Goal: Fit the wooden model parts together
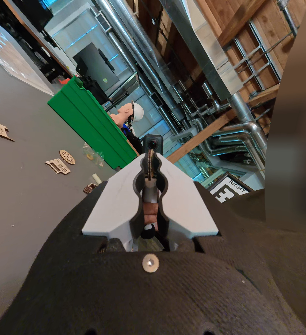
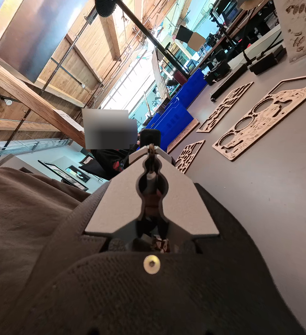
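Grey table surface is seen tilted. A thin wooden model part, seen only edge-on, is clamped by the left gripper; the right gripper is closed on a similar thin wooden piece, mostly hidden.

A white marker card with a black square pattern carries one printed word; nothing else is legible.

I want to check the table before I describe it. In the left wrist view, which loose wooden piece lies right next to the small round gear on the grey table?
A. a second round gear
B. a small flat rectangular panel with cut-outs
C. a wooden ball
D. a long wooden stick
B: beside the round gear lies a small flat panel with cut-out openings, both on the grey table.
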Available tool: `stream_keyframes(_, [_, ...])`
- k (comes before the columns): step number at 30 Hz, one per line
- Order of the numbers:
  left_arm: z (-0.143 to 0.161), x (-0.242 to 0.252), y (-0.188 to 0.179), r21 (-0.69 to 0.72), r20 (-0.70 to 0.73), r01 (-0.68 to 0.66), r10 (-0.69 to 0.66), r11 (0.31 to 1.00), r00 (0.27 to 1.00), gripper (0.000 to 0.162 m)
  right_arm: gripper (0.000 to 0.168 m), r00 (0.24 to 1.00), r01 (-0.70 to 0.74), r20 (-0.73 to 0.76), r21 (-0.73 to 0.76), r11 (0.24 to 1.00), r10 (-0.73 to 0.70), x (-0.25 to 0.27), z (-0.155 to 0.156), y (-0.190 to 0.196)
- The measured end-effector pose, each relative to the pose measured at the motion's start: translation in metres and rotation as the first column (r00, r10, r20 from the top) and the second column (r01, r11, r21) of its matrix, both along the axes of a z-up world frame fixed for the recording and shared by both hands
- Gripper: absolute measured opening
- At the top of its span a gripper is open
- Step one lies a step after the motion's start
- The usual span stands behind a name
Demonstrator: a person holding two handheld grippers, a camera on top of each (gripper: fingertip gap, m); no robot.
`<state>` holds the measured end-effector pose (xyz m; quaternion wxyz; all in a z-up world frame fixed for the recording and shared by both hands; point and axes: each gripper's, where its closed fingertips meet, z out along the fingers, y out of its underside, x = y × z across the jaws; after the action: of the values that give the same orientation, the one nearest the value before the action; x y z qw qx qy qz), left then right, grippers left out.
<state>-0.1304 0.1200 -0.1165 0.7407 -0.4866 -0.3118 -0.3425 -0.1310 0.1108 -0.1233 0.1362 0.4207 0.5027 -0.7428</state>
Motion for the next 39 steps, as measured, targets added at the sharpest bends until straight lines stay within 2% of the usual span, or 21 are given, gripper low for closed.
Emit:
stream_keyframes(4, [0.0, 0.002, 0.001, 0.001, 0.003, 0.015, -0.015, 1.0, 1.0, 0.002, 0.002, 1.0, 0.007, -0.015, 0.013, 1.0, -0.007, 0.001, 0.0, 0.001])
stream_keyframes(10, [-0.003, 0.001, 0.001, -0.031, 0.0, 0.011, -0.011, 0.999, 1.0, 0.007, 0.001, 0.995, 0.061, -0.082, 0.122, 0.991, -0.051, -0.001, -0.002, 0.001])
stream_keyframes(17, [-0.011, -0.014, -0.007, -0.131, -0.052, -0.091, 0.085, 0.987, 0.995, 0.012, 0.001, 0.972, 0.19, -0.189, 0.266, 0.945, -0.142, -0.009, -0.001, 0.02])
stream_keyframes(21, [-0.008, -0.015, -0.009, -0.18, -0.163, -0.178, 0.149, 0.968, 0.975, 0.01, 0.001, 0.963, 0.233, -0.189, 0.241, 0.942, -0.19, -0.012, 0.001, 0.03])
stream_keyframes(24, [-0.003, 0.002, 0.002, -0.205, -0.229, -0.144, 0.096, 0.968, 0.969, 0.007, 0.001, 0.959, 0.256, -0.175, 0.207, 0.944, -0.221, -0.015, 0.001, 0.033])
stream_keyframes(30, [-0.015, 0.008, 0.018, -0.247, -0.087, -0.107, 0.088, 0.963, 0.992, 0.005, 0.0, 0.938, 0.329, -0.146, 0.104, 0.938, -0.313, -0.017, 0.002, 0.028])
stream_keyframes(33, [-0.017, 0.0, 0.013, -0.273, -0.086, -0.189, 0.172, 0.943, 0.981, 0.001, 0.001, 0.916, 0.38, -0.195, 0.136, 0.915, -0.351, -0.016, 0.003, 0.021])
stream_keyframes(39, [-0.014, -0.001, 0.009, -0.302, -0.181, -0.26, 0.212, 0.917, 0.96, 0.002, 0.001, 0.857, 0.47, -0.365, 0.264, 0.842, -0.364, -0.014, 0.009, 0.014])
